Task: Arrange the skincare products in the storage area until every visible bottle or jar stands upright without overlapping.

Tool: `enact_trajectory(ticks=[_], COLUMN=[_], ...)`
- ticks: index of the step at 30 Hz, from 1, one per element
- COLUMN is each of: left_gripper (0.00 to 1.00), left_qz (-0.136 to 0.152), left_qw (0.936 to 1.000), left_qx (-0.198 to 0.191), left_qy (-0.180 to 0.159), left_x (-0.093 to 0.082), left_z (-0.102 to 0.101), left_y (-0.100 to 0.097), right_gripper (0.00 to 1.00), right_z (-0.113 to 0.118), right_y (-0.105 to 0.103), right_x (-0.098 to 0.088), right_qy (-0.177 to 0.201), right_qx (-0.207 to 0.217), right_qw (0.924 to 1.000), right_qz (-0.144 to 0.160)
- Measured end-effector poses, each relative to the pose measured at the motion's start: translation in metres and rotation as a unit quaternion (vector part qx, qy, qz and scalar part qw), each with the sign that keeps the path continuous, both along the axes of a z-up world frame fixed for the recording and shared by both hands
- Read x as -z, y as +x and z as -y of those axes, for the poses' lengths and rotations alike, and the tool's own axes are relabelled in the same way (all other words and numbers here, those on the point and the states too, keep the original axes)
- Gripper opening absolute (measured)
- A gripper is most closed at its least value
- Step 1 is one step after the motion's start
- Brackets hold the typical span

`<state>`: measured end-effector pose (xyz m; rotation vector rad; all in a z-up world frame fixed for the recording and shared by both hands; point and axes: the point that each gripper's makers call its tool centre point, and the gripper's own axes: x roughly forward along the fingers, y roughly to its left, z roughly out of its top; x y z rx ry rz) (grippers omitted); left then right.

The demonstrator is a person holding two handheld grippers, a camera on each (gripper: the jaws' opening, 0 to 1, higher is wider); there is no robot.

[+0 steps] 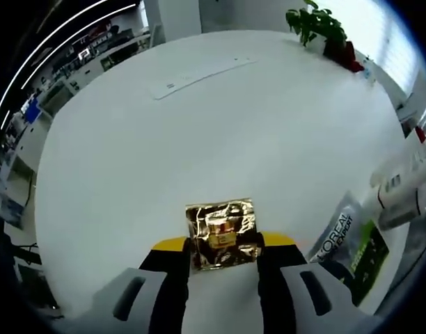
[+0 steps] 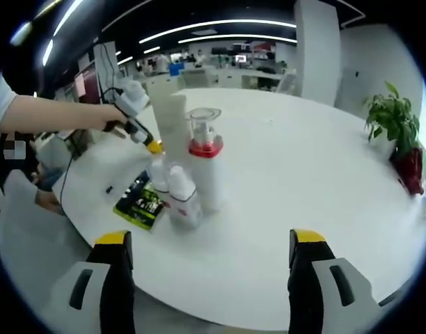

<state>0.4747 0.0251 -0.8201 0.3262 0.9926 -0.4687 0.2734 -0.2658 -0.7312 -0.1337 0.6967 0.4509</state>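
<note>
Gold jar sits pinched between the jaws of the left hand-held gripper in the left gripper view, its crinkled reflective face turned toward the camera, low over the white surface. To its right on the surface lies a flat sachet, grey and green with printed lettering, and past that, white bottles show at the edge of the picture. Farther off lie a white keyboard and a potted plant.

In the right gripper view, the right hand-held gripper has its jaws spread wide with nothing between them, held above the near edge of the surface. Ahead stands a cluster of upright products: a tall white bottle with a red collar and clear cap, two smaller white bottles just in front of it, and a tall white tube behind. The green sachet lies flat beside the small bottles, touching or nearly so. Left of the cluster, a person's arm reaches in holding the left hand-held gripper. The plant stands well apart at the right.
</note>
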Motion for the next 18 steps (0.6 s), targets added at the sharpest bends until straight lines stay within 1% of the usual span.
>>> enact_trajectory(ticks=[3, 6, 10, 16, 18], left_gripper=[0.39, 0.39, 0.39, 0.39, 0.39], left_qz=[0.006, 0.012, 0.020, 0.046, 0.052], left_qw=[1.0000, 0.9999, 0.9997, 0.9984, 0.9982], left_qx=[0.000, 0.003, 0.002, 0.007, 0.010], left_qy=[-0.007, -0.006, -0.016, -0.030, -0.030], left_x=[-0.005, -0.009, -0.015, -0.031, -0.035], left_z=[0.001, 0.001, 0.004, 0.008, 0.009], left_y=[0.002, 0.001, 0.002, -0.009, -0.019], right_gripper=[0.92, 0.92, 0.92, 0.91, 0.90], right_z=[0.000, -0.001, -0.002, -0.002, -0.003], right_y=[0.000, 0.000, 0.000, 0.001, 0.002], right_x=[0.000, -0.001, -0.002, -0.004, -0.005], right_qy=[0.000, 0.001, 0.002, 0.007, 0.010], right_qx=[-0.001, -0.001, -0.004, -0.004, -0.004], right_qw=[1.0000, 1.0000, 1.0000, 0.9999, 0.9999], right_qz=[0.001, 0.002, 0.004, 0.009, 0.012])
